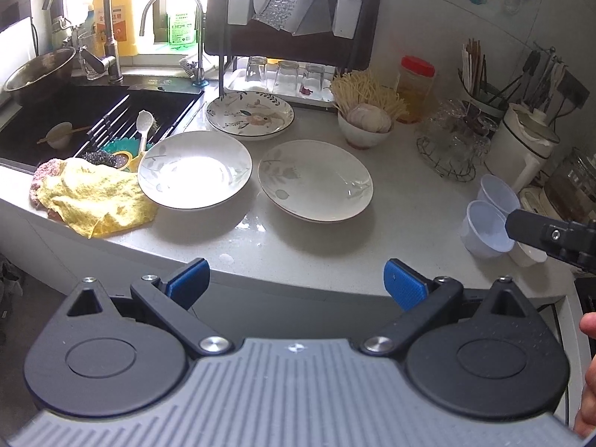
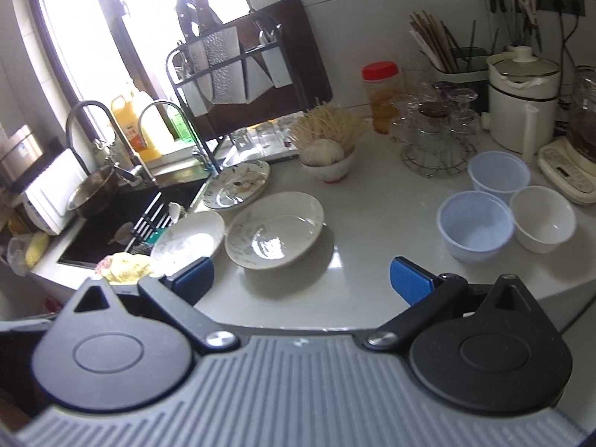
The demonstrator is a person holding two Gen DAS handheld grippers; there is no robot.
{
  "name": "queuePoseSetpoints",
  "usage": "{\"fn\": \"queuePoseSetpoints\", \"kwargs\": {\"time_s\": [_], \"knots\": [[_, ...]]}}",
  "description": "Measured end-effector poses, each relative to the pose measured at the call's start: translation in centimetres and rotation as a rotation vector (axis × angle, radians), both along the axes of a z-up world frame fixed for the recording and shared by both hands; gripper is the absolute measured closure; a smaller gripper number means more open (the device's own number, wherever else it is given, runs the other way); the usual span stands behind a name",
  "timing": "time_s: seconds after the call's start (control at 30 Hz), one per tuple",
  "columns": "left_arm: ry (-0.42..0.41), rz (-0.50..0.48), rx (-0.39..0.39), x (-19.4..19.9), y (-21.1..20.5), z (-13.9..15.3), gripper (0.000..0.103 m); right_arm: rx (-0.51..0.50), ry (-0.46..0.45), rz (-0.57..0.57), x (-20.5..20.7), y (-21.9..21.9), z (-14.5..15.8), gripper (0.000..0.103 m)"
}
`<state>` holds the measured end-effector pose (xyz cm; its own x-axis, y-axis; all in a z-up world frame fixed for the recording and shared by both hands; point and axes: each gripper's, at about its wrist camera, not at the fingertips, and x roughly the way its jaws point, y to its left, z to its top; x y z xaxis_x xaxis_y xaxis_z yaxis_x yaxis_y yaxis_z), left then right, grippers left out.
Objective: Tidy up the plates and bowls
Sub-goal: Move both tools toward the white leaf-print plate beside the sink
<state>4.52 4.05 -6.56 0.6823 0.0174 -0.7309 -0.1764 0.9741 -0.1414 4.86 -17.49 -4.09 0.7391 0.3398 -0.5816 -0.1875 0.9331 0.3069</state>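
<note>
White plates: two pale leaf-print plates are seen side by side on the tabletop (image 1: pixel 391 246), the left plate (image 1: pixel 195 169) next to the right plate (image 1: pixel 315 180), with a narrow gap between them.
Patterned plate: a floral plate (image 1: pixel 249 113) is set behind the two, near the rack foot.
Cloth: a yellow cloth (image 1: pixel 93 197) is bunched at the tabletop edge, touching the left plate's rim.
Sink: a dark sink (image 1: pixel 56 119) is seen at the far left, with a spoon (image 1: pixel 144 126) lying on its bars and a steel bowl (image 1: pixel 37 70) at its back corner.
Bowls: two bluish bowls (image 2: pixel 475 225) (image 2: pixel 498 176) and a white bowl (image 2: pixel 542 219) are grouped at the right of the tabletop, close together; whether they touch cannot be told.
Garlic bowl: a white bowl of garlic (image 1: pixel 367 124) is placed behind the right plate, with pale noodles (image 1: pixel 363 91) behind it.
Rack: a black rack (image 1: pixel 294 11) is stood at the back, with upturned glasses (image 1: pixel 287 74) under it.
Jar: a red-lidded jar (image 1: pixel 415 87) is placed by the wall.
Left tongs (image 1: pixel 296 285): held apart above the tabletop's near edge, with nothing between the blue pads.
Right tongs (image 2: pixel 301 283): held apart over the tabletop in front of the right plate, gripping nothing; in the left view only one dark finger is seen by the bluish bowls.
</note>
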Motion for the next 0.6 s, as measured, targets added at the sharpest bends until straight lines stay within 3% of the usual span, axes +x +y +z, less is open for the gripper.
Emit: {"fn": "queuePoseSetpoints", "kwargs": {"time_s": [0.13, 0.6], "knots": [[0.009, -0.004, 0.040, 2.2, 1.2, 0.2, 0.002, -0.005, 0.008, 0.032, 2.8, 1.7, -0.5, 0.000], [0.068, 0.094, -0.020, 10.7, 8.7, -2.2, 0.002, -0.026, 0.059, 0.075, 11.7, 7.2, -1.7, 0.000]]}}
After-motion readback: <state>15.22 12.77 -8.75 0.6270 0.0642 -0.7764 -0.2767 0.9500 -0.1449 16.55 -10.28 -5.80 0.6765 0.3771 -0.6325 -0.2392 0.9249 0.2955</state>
